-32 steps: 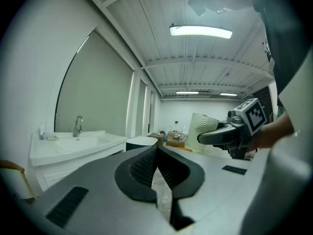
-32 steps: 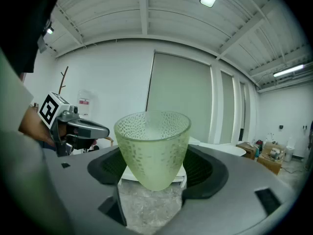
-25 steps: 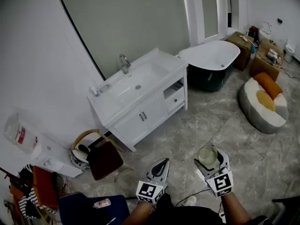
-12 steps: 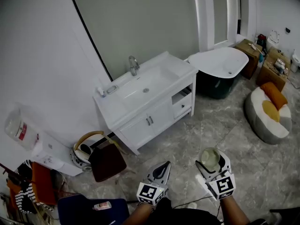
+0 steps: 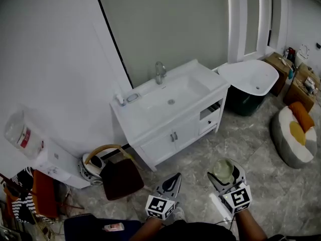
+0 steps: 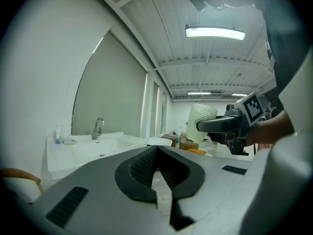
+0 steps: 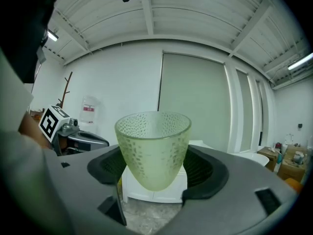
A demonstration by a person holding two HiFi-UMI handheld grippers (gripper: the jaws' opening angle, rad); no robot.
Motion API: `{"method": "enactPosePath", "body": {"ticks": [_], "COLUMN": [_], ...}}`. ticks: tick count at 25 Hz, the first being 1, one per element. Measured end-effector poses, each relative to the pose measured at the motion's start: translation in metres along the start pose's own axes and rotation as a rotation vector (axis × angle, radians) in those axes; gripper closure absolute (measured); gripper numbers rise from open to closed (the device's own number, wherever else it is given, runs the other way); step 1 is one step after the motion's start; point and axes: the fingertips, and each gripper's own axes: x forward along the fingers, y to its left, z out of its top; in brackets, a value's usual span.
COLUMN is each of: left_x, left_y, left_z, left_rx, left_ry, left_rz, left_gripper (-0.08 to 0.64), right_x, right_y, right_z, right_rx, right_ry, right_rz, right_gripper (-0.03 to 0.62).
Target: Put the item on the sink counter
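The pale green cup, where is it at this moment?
In the head view the cup sits at lower right, held in the right gripper, above the floor, short of the sink cabinet.

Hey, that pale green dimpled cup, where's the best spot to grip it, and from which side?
Grip the dimpled cup across its mid-body, coming in level from the side. It stands upright and narrows toward the base, so a hold under the wider rim should keep it from slipping down, as the right gripper holds it.
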Motion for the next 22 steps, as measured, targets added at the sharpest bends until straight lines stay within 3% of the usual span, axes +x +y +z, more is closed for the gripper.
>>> {"method": "enactPosePath", "body": {"ticks": [11,22], "left_x": [-0.022,-0.035], "left_y": [0.118,0.206], "left_z": [-0.002,0.0], "left_rx": [-0.025,-0.034], "left_ry": [0.001,-0.011], "left_rz": [0.064,0.22], "left_gripper": [0.548,0.548], "right_x": [0.126,0.211], "right_y": [0.051,0.069], "right_z": [0.02,0.023], "right_rx": [0.008,0.01], "right_ry": [-0.008,-0.01], "right_rz": [0.067,0.156], "right_gripper": [0.221,0.221]}}
